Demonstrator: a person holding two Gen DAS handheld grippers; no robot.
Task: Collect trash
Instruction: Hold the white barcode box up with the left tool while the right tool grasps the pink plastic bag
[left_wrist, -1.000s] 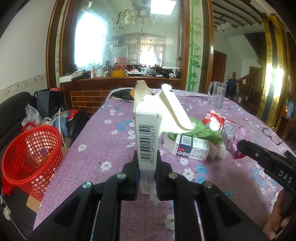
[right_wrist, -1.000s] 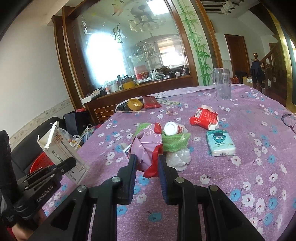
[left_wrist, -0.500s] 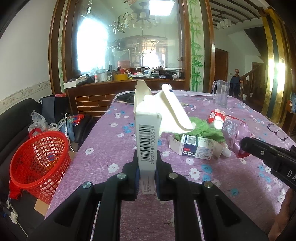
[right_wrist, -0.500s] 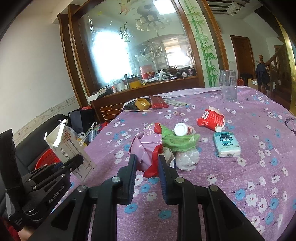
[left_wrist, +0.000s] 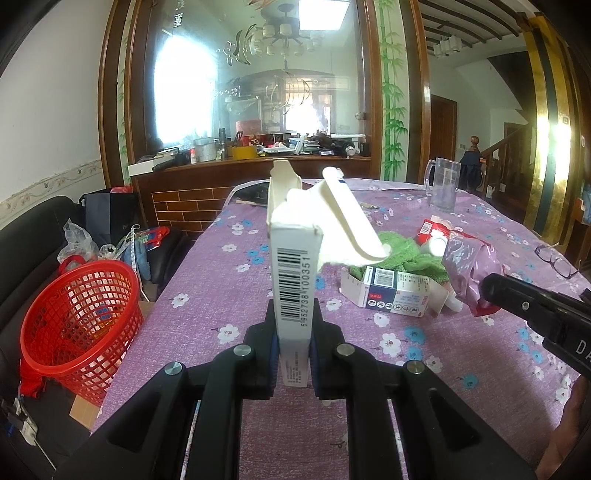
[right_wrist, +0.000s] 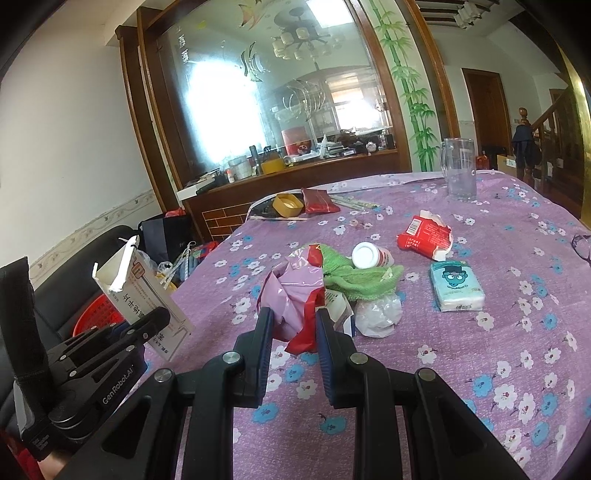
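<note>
We pinch the opened carton (left_wrist: 293, 280) upright in our left claw (left_wrist: 293, 354) so it clears the worktop (left_wrist: 229, 295) toward the red basket (left_wrist: 79, 317) to its left, while our right claw (right_wrist: 294, 328) pinches the pink bag (right_wrist: 291, 291)

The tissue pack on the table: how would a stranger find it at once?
Start at the purple flowered table, then the trash pile in its middle. Just right of the pile, lying flat and apart, is the tissue pack: pale blue-green, with a cartoon face wearing glasses.
</note>
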